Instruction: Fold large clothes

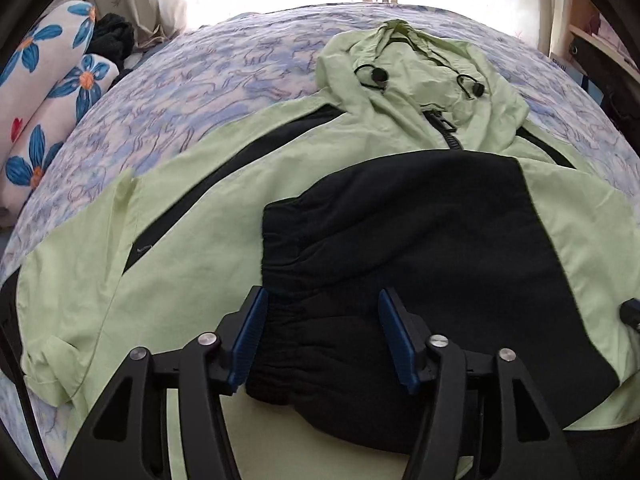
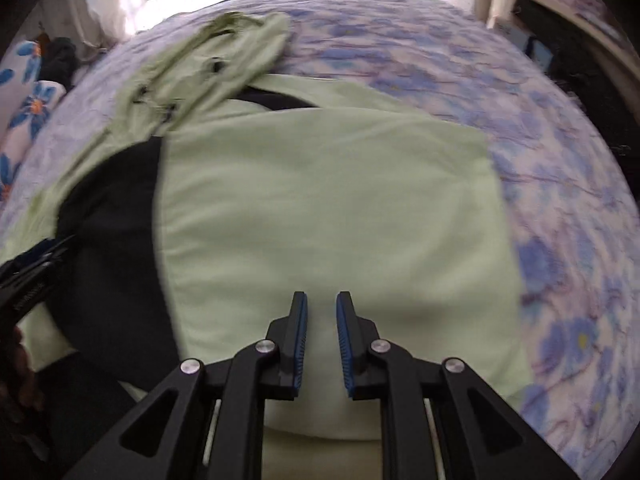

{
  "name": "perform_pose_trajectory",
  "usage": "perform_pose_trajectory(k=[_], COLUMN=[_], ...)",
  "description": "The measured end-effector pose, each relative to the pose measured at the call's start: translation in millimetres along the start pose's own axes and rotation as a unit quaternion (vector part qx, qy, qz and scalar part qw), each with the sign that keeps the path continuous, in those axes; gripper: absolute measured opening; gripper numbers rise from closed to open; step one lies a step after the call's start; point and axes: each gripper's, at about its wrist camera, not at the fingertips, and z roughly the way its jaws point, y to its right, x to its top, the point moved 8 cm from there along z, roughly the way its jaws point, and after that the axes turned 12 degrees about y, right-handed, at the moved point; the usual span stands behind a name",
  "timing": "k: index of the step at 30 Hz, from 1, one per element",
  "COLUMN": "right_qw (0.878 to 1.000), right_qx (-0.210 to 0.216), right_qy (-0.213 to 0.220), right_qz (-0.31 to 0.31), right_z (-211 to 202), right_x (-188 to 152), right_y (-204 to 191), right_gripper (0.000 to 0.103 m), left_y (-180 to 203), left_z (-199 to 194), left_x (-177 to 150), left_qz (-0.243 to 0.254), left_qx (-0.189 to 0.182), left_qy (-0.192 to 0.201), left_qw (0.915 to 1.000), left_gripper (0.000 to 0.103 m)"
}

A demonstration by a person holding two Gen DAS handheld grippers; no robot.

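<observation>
A pale green jacket (image 1: 192,216) with black panels lies spread on the bed, its hood (image 1: 420,68) at the far end. A black sleeve (image 1: 400,232) is folded across the chest. Its gathered cuff (image 1: 320,344) lies under and between the fingers of my left gripper (image 1: 323,294), which is open. In the right wrist view the jacket's right side (image 2: 320,200) is a smooth green panel. My right gripper (image 2: 322,294) hovers over it, its jaws a narrow gap apart with nothing visibly pinched. The left gripper (image 2: 32,272) shows at that view's left edge.
The blue floral bedsheet (image 1: 200,80) surrounds the jacket. Floral pillows (image 1: 40,100) and a dark heap of clothes (image 1: 114,38) sit at the far left by the curtain. A wooden shelf (image 2: 580,20) stands at the right. A hand (image 2: 16,360) holds the left gripper.
</observation>
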Motion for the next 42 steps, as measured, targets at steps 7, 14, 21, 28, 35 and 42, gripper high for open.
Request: perform_pose_trajectory(k=[7, 14, 21, 28, 35, 42], right_qw=[0.998, 0.998, 0.998, 0.997, 0.997, 0.997], right_qx=[-0.051, -0.038, 0.001, 0.024, 0.043, 0.08], right_qy=[-0.005, -0.005, 0.004, 0.014, 0.015, -0.002], right_qz=[0.041, 0.055, 0.069, 0.068, 0.055, 0.018], right_z=[-9, -36, -70, -102, -125, -143], right_x=[-11, -17, -28, -40, -61, -97], right_y=[66, 55, 29, 8, -14, -51], right_gripper=[0.014, 0.015, 0.015, 0.015, 0.015, 0.015], left_y=[-15, -10, 0, 6, 2, -13], left_z=[-5, -37, -96, -139, -170, -196], left_x=[-3, 0, 0, -14, -42, -87], left_qz=[-0.028, -0.028, -0.016, -0.01, -0.014, -0.027], left_qx=[-0.002, -0.008, -0.029, -0.037, -0.036, -0.04], left_qy=[-0.007, 0.004, 0.032, 0.037, 0.031, 0.011], left_qw=[0.9996, 0.9996, 0.9989, 0.9986, 0.9988, 0.9988], left_gripper=[0.059, 0.059, 0.059, 0.059, 0.059, 0.059])
